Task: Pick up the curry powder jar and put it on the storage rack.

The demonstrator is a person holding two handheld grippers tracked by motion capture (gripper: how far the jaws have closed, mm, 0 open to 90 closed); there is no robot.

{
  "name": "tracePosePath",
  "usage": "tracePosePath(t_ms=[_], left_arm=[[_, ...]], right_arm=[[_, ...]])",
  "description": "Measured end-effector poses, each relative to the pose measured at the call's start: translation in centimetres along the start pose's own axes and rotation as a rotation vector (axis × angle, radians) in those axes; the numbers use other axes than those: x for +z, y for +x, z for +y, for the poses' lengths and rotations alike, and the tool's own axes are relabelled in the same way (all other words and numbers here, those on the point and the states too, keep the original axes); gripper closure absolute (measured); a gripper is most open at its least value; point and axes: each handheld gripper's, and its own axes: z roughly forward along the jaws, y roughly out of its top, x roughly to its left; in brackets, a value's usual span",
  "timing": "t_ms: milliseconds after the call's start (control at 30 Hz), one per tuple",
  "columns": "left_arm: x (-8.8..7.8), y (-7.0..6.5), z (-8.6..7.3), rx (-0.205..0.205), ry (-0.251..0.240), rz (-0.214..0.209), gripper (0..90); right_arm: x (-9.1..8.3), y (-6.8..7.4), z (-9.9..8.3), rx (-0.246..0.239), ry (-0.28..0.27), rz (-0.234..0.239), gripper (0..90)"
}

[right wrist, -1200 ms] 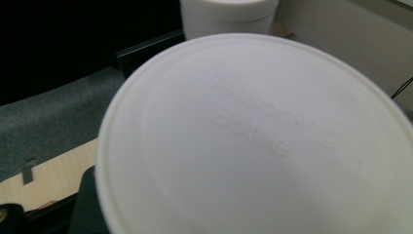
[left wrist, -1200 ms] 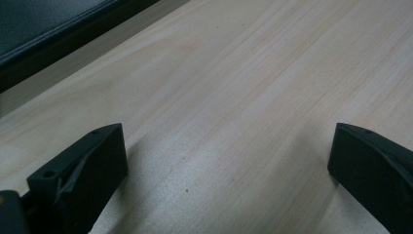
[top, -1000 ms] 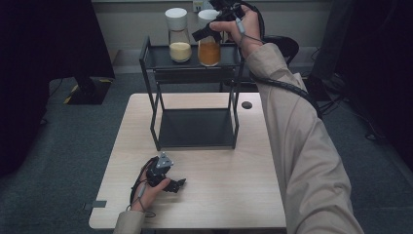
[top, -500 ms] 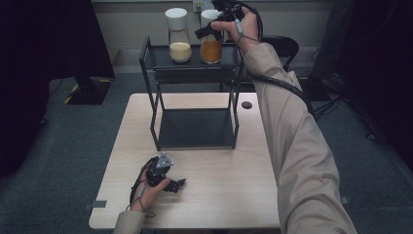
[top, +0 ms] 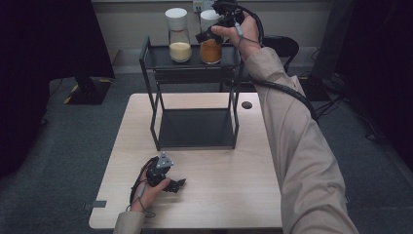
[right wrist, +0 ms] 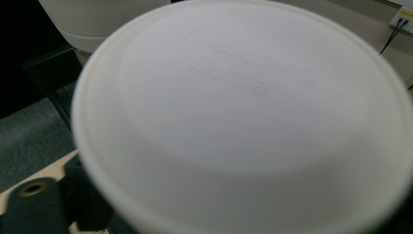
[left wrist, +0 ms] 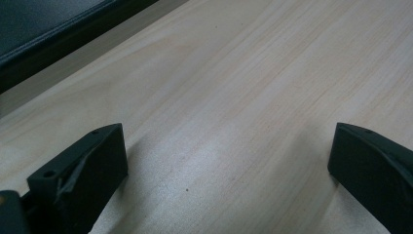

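Observation:
Two clear jars with white lids stand on the top shelf of a black wire rack (top: 195,63): one with cream filling (top: 179,36), one with orange filling (top: 211,48). My right gripper (top: 207,35) reaches from the right to the orange jar's lid. Its jaws have just been opening and the jar stands between them. In the right gripper view the white lid (right wrist: 243,112) is very near, with one black finger (right wrist: 34,204) beside it at lower left. My left gripper (top: 178,185) rests on the table near the front edge. It is open (left wrist: 229,165) over bare wood.
The light wooden table (top: 224,170) carries the rack at its far middle, with an empty lower shelf (top: 195,127). A small black disc (top: 247,105) lies right of the rack. A dark chair (top: 282,46) stands behind the table. The right sleeve crosses the table's right side.
The right hand has stayed at the orange jar on the top shelf, and the jar stands where it was. The left gripper has not moved.

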Motion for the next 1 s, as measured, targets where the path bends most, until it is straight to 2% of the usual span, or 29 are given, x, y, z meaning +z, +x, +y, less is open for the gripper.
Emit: tracePosePath(t_ms=[133,200,267,500,800,1000], left_arm=[[0.0,0.0,0.0,0.002,0.001,0.001,0.2],[0.0,0.0,0.0,0.002,0.000,0.000,0.3],[0.0,0.0,0.0,0.001,0.000,0.000,0.3],[0.0,0.0,0.0,0.002,0.001,0.000,0.2],[0.0,0.0,0.0,0.003,0.002,0.001,0.2],[0.0,0.0,0.0,0.001,0.001,0.000,0.3]], right_arm=[[-0.8,0.5,-0.9,0.024,-0.034,-0.014,0.2],[-1.3,0.9,-1.6,0.018,-0.056,-0.027,0.6],[-1.8,1.1,-2.1,0.032,-0.077,-0.023,0.5],[-3.3,2.3,-3.7,0.057,-0.107,-0.049,0.3],[-3.9,3.9,-6.2,0.056,-0.116,-0.025,0.3],[-4.4,5.1,-7.6,0.038,-0.126,-0.003,0.4]])
